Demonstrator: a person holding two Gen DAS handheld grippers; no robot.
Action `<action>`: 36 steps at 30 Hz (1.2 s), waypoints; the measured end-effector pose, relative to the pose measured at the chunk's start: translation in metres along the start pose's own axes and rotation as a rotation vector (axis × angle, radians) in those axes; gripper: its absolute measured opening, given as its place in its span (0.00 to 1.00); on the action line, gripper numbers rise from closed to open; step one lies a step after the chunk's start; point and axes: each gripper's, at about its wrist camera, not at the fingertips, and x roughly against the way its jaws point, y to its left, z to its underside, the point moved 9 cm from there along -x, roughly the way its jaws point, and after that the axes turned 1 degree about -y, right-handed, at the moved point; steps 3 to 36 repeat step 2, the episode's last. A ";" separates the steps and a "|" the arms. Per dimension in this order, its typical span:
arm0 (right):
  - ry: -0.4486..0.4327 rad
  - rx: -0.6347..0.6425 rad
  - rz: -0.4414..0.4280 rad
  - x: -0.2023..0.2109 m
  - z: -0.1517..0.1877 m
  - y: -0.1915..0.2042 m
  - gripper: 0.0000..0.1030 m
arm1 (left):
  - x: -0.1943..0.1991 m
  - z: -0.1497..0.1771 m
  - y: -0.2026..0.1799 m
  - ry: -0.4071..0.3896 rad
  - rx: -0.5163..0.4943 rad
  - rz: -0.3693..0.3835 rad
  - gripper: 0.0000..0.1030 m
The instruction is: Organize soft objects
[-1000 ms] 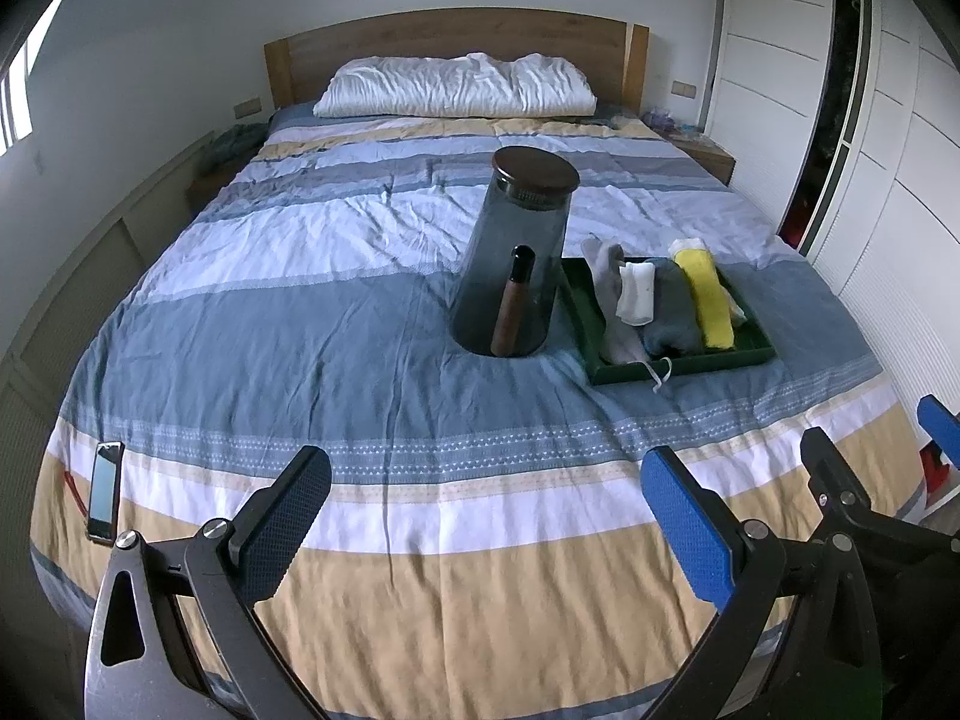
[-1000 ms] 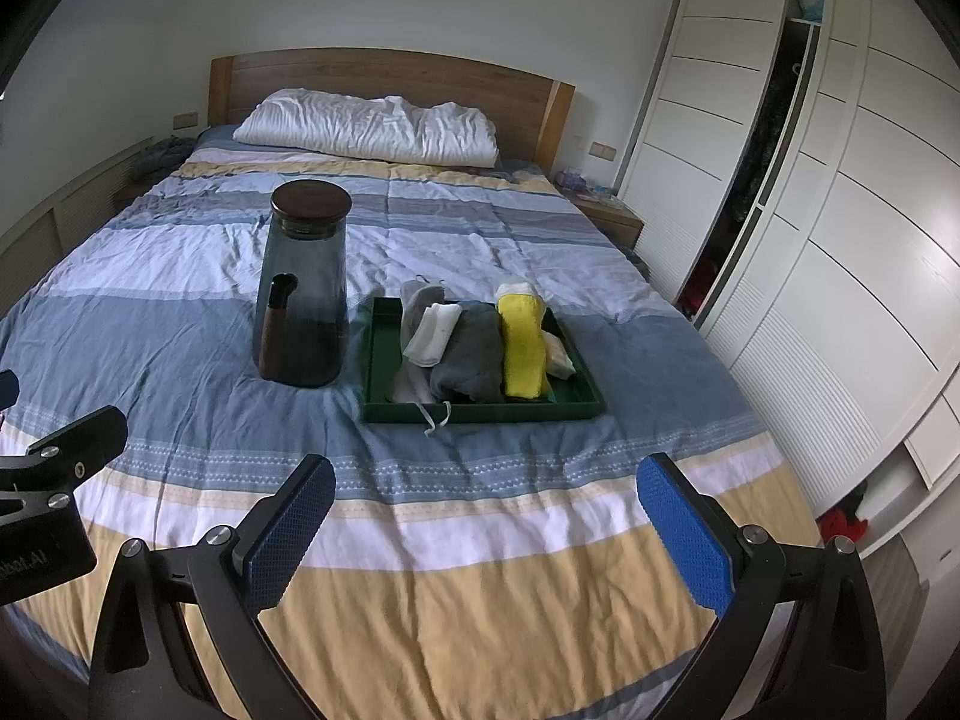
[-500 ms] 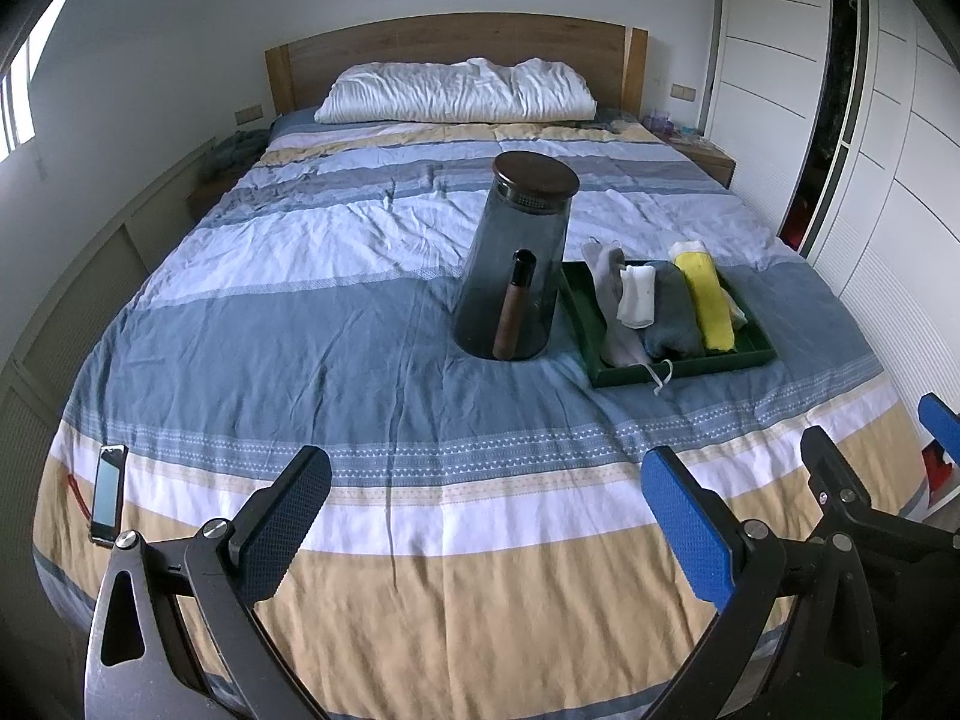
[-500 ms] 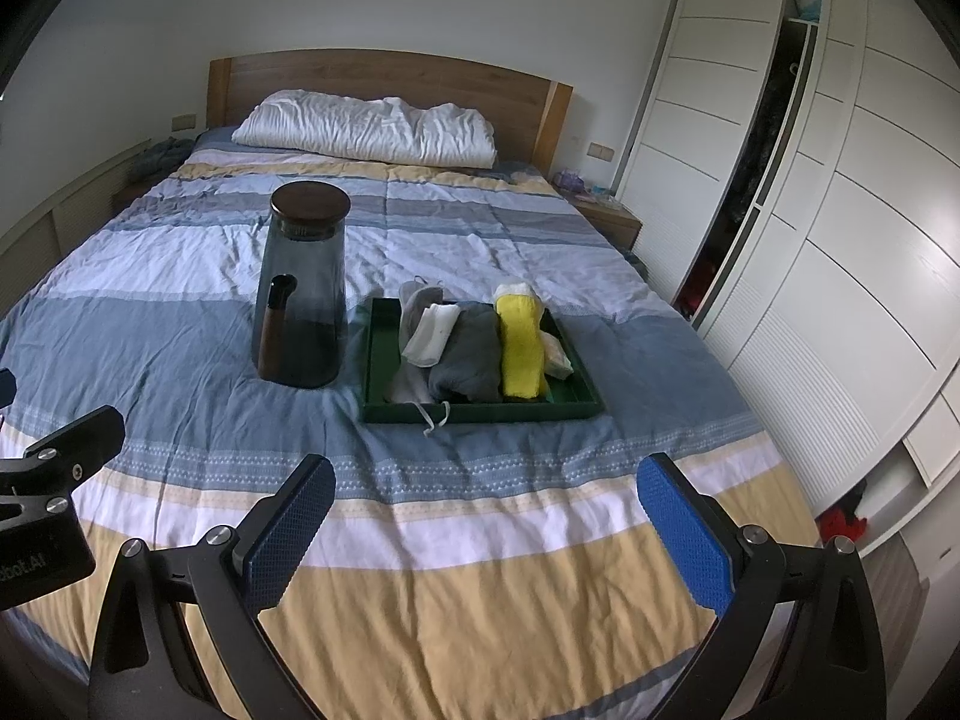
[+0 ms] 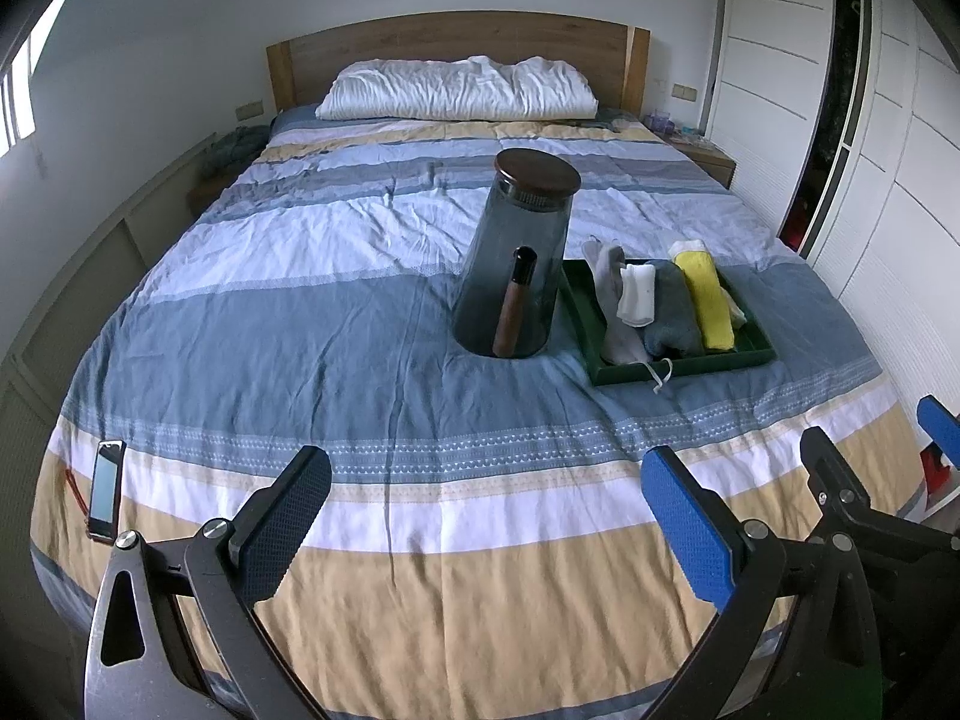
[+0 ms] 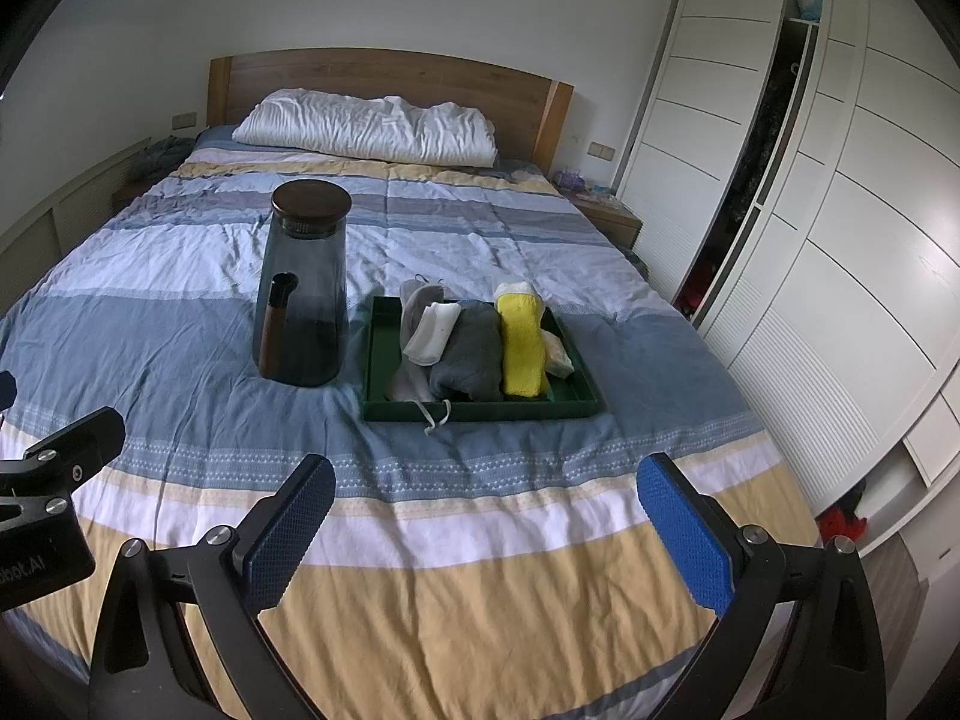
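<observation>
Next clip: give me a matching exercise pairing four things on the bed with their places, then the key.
Things:
1. yellow cloth
2. phone
3. pillow
4. glass jar

Places:
A. at the headboard
B. standing on the duvet just left of the green tray
C. in the green tray, right of the dark grey cloth
D. at the bed's near left edge

Pairs: 1-C, 2-D, 3-A, 4-B
</observation>
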 end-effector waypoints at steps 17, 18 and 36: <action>0.001 0.000 0.001 0.000 0.000 0.000 1.00 | 0.000 0.001 0.001 0.001 -0.001 -0.002 0.98; 0.001 0.000 0.001 0.000 0.000 0.000 1.00 | 0.000 0.001 0.001 0.001 -0.001 -0.002 0.98; 0.001 0.000 0.001 0.000 0.000 0.000 1.00 | 0.000 0.001 0.001 0.001 -0.001 -0.002 0.98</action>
